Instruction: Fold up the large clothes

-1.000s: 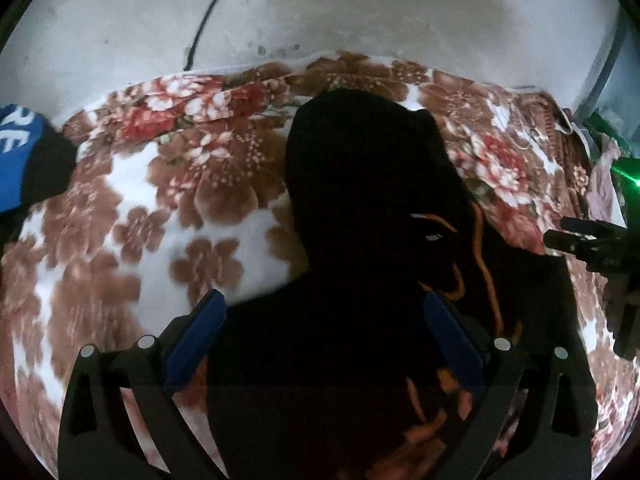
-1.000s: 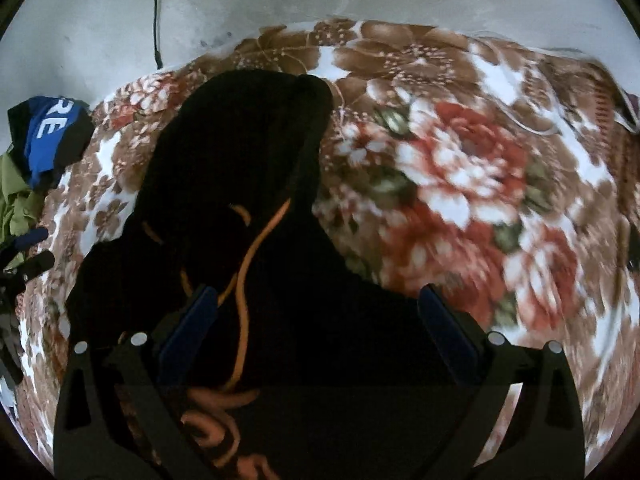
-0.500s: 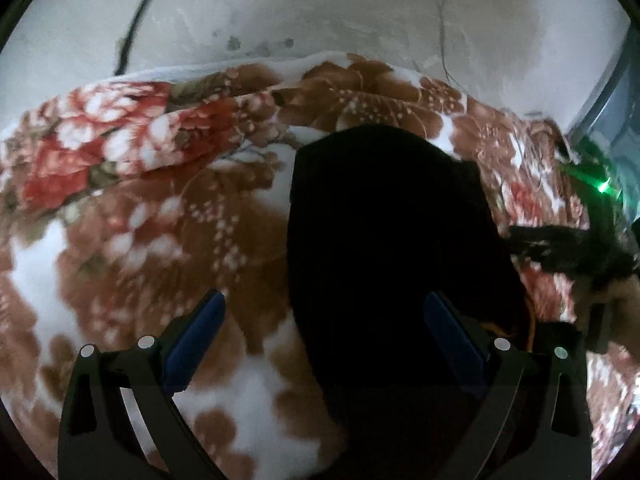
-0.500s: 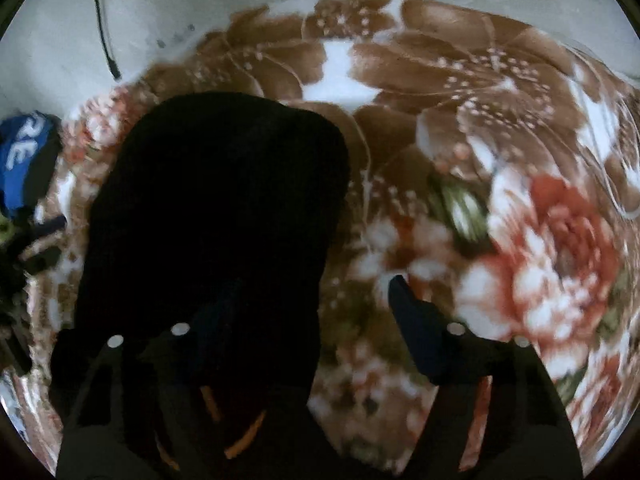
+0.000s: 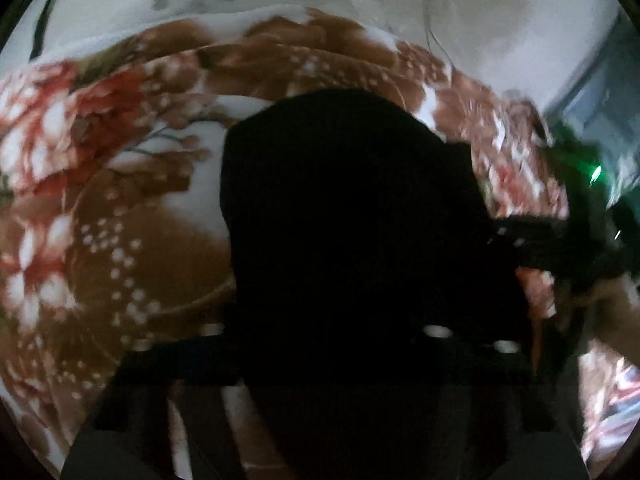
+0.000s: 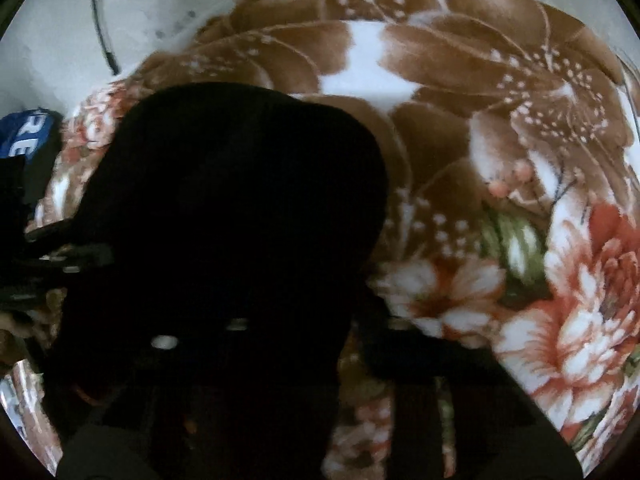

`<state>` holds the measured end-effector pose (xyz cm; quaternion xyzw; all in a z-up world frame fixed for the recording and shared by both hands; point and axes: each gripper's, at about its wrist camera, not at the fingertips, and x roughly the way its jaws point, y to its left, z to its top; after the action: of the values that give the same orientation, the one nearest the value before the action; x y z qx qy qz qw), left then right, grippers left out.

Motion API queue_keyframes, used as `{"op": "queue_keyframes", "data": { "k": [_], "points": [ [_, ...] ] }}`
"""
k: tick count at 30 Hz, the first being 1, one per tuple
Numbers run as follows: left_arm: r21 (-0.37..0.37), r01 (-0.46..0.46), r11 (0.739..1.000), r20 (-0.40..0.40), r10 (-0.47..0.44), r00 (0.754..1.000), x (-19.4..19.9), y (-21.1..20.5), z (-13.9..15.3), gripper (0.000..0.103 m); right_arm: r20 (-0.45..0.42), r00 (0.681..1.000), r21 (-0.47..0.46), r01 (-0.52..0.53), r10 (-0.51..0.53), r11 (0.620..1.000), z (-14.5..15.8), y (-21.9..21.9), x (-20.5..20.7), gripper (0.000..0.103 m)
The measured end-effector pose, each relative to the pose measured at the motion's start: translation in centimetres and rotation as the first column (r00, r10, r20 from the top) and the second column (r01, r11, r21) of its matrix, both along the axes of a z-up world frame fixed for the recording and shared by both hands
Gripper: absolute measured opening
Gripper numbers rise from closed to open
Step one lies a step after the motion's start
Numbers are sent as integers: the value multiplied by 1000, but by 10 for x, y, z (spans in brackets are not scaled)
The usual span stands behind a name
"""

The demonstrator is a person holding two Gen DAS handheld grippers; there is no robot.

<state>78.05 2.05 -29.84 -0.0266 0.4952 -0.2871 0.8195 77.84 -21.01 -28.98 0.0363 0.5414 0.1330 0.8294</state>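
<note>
A black garment point(image 5: 352, 220) lies on a floral blanket point(image 5: 120, 240), and it fills the left half of the right wrist view point(image 6: 240, 208). My left gripper point(image 5: 320, 340) straddles the garment's left part; its jaws are closing with black cloth between them, and a wide gap is left. My right gripper point(image 6: 308, 332) sits over the garment's right edge, its jaws closing and nearly together on the cloth. The dark pads are hard to make out against the black fabric. Each gripper shows at the side of the other's view, the right one point(image 5: 528, 240) and the left one point(image 6: 60, 256).
The blanket point(image 6: 500, 140) spreads wide to the right of the garment. A blue garment with white letters point(image 6: 24, 136) lies at the far left. A black cable point(image 6: 96, 12) runs over the pale surface behind. A hand point(image 5: 612, 320) holds the right gripper.
Both grippers have moved forward and down along the garment toward its far end. Their jaws went from wide open to narrowed around the black cloth. The orange print has left view.
</note>
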Motion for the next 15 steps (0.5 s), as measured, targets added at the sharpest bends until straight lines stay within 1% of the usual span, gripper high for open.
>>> {"op": "queue_keyframes", "data": {
  "k": [1, 2, 3, 4, 5, 6, 7, 9, 10, 12, 15],
  "points": [
    [-1, 11, 1000, -3, -11, 1000, -1, -4, 1, 31, -8, 1000, -9, -8, 8, 1000, 0, 2, -1, 16],
    [1, 10, 1000, -2, -10, 1000, 0, -4, 1, 25, -21, 1000, -13, -16, 16, 1000, -2, 6, 1, 14],
    [-11, 14, 1000, -7, -14, 1000, 1, -4, 3, 23, -32, 999, -14, -22, 21, 1000, -4, 9, 4, 13],
    [-17, 20, 1000, -6, -20, 1000, 1, -4, 5, 20, -36, 999, -11, -18, 17, 1000, -4, 10, 5, 10],
    [-19, 24, 1000, 7, -24, 1000, -1, -5, 9, 17, -40, 999, 10, -19, 19, 1000, -1, 12, 5, 10],
    [-29, 33, 999, 12, -32, 999, -3, -7, 12, 15, -40, 998, 49, -38, 40, 998, 4, 16, 3, 9],
    [-33, 42, 999, 20, -41, 999, -6, -9, 16, 13, -35, 998, 46, -59, 61, 997, 7, 22, 2, 9],
    [-42, 61, 997, 23, -60, 998, -10, -11, 21, 13, -28, 994, 4, -105, 105, 994, 9, 34, 1, 9],
    [-36, 65, 997, 37, -64, 997, -13, -12, 25, 12, -25, 993, -9, -112, 112, 994, 7, 36, -1, 9],
    [-59, 68, 996, 48, -65, 997, -17, -11, 34, 12, -18, 993, -6, -116, 116, 993, 10, 34, -2, 9],
    [-75, 70, 995, 84, -64, 994, -27, -10, 55, 12, 19, 995, 22, -101, 101, 995, 30, 24, -10, 9]
  ]
}}
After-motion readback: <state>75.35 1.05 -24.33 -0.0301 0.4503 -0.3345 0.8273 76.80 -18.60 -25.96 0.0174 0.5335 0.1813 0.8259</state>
